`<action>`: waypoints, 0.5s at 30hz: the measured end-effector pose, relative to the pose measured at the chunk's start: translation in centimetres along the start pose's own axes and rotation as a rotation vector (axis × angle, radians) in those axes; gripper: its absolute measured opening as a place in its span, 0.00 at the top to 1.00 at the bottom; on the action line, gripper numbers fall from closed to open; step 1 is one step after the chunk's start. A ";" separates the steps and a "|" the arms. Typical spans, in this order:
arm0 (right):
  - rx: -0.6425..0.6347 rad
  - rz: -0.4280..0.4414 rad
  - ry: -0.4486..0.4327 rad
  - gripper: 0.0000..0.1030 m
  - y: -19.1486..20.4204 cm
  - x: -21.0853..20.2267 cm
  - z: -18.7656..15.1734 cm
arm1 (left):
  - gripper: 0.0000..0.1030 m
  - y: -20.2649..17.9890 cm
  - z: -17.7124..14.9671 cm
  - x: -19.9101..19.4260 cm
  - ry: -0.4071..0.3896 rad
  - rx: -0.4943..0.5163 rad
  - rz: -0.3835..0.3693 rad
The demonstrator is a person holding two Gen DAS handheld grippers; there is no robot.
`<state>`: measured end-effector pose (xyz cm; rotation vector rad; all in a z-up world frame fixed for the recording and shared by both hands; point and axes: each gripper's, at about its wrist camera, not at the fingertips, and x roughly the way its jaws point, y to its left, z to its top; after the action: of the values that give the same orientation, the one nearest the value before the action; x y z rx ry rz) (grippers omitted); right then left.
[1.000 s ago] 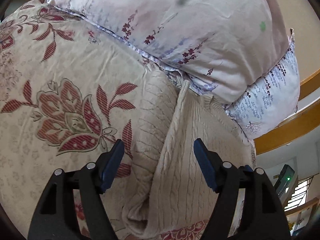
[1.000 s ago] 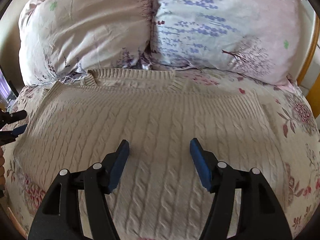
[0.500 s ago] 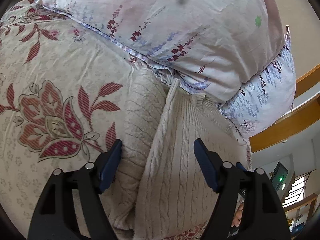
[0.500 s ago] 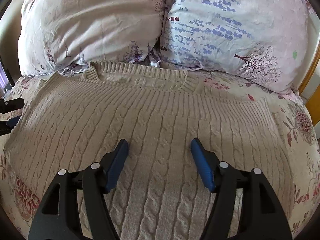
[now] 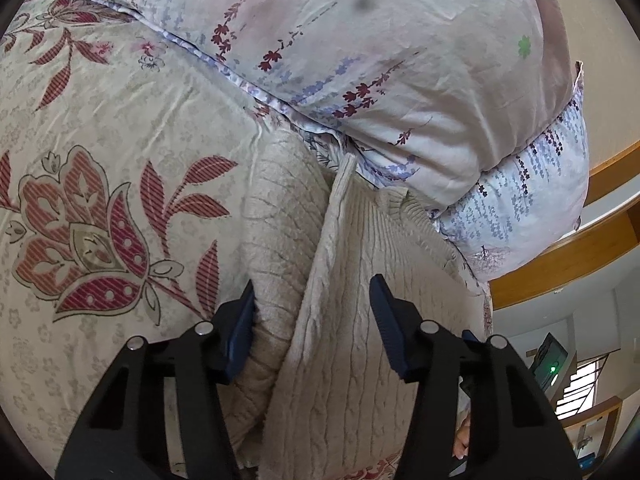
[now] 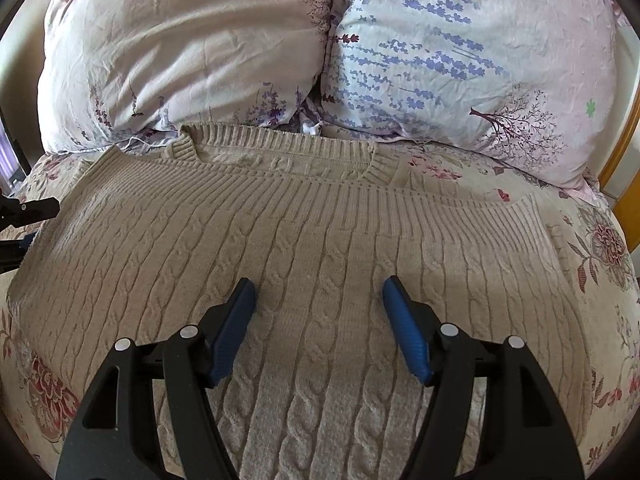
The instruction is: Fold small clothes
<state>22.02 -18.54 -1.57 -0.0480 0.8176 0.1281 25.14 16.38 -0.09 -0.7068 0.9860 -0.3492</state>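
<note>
A beige cable-knit sweater lies spread flat on the bed, its neckline against the pillows. In the left wrist view I see its side edge and a sleeve folded under it. My left gripper straddles that edge and its jaws are closing. Knit bulges between them, the left pad against the sleeve and the right pad over the body. My right gripper hovers open just above the middle of the sweater, nothing held. The left gripper's fingers show at the sweater's left edge.
Two floral pillows stand directly behind the neckline. A flower-patterned sheet covers the bed on the left. The wooden bed frame runs along the right, and the room beyond it drops away.
The left jaws have narrowed around the sweater's edge and sleeve, and the fabric sits deeper between them. The right gripper has hardly moved and stays open.
</note>
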 end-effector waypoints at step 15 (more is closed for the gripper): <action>0.013 0.012 -0.001 0.32 -0.1 0.1 0.0 | 0.81 -1.9 0.0 -0.5 -0.005 -0.020 -0.104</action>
<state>22.14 -18.63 -1.62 -0.0309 0.8178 0.1342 24.92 15.28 1.54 -0.7785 0.9512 -0.4293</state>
